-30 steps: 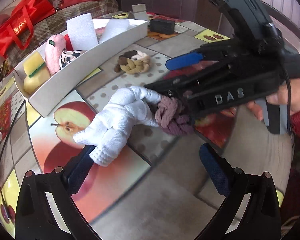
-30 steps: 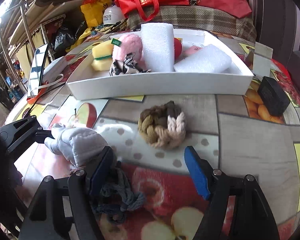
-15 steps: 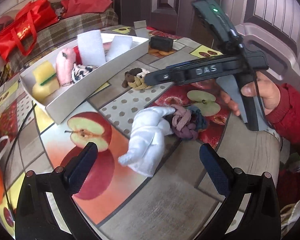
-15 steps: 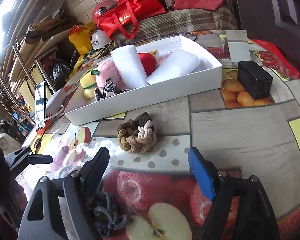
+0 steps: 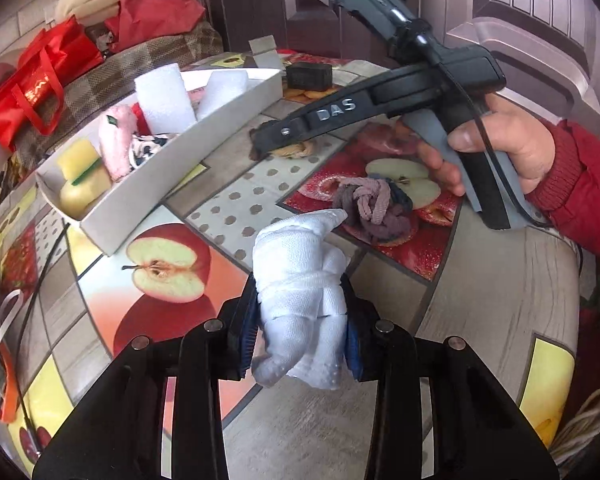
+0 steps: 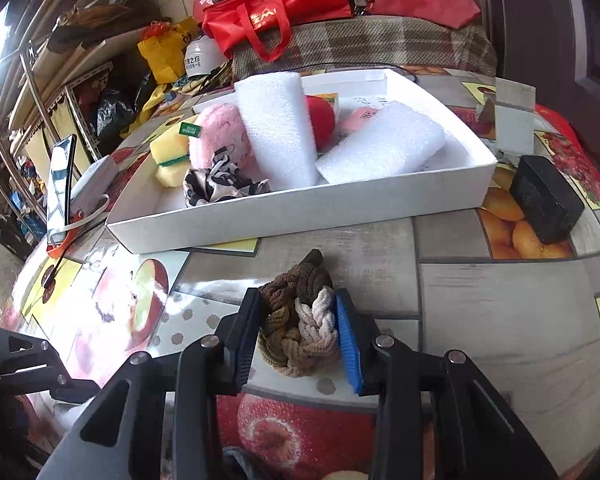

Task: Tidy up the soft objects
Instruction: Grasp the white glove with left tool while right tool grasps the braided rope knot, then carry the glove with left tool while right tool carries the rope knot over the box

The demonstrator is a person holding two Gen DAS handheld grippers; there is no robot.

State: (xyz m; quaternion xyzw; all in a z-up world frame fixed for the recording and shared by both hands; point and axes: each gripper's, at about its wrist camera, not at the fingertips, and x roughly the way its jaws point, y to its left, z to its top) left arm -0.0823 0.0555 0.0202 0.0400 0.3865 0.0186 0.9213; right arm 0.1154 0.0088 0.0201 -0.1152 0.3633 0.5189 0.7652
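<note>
A white rolled sock bundle (image 5: pixel 300 264) is held in my left gripper (image 5: pixel 300 308), which is shut on it, jaws closing tight around its middle just above the tabletop. Beyond it a purple-pink braided knot (image 5: pixel 374 208) lies on the apple-print cloth. In the right wrist view my right gripper (image 6: pixel 298 316) has its jaws closing on a brown-and-cream braided knot (image 6: pixel 296 336), both pads pressing its sides. From the left wrist view the right gripper (image 5: pixel 260 144) reaches over that knot (image 5: pixel 296 150), held by a hand in a red sleeve. The white tray (image 6: pixel 300 208) stands behind.
The tray holds foam blocks (image 6: pixel 276 128), a pink plush (image 6: pixel 220 132), a yellow sponge (image 6: pixel 168 152), a black-and-white scrunchie (image 6: pixel 216 184) and a red ball (image 6: pixel 322 120). A black box (image 6: pixel 546 204) sits right of it. A phone (image 6: pixel 60 172) lies left. Red bags (image 6: pixel 268 12) sit behind.
My left gripper went from wide open to shut on the white sock bundle. My right gripper moved forward off the purple knot and closed around the brown braided knot.
</note>
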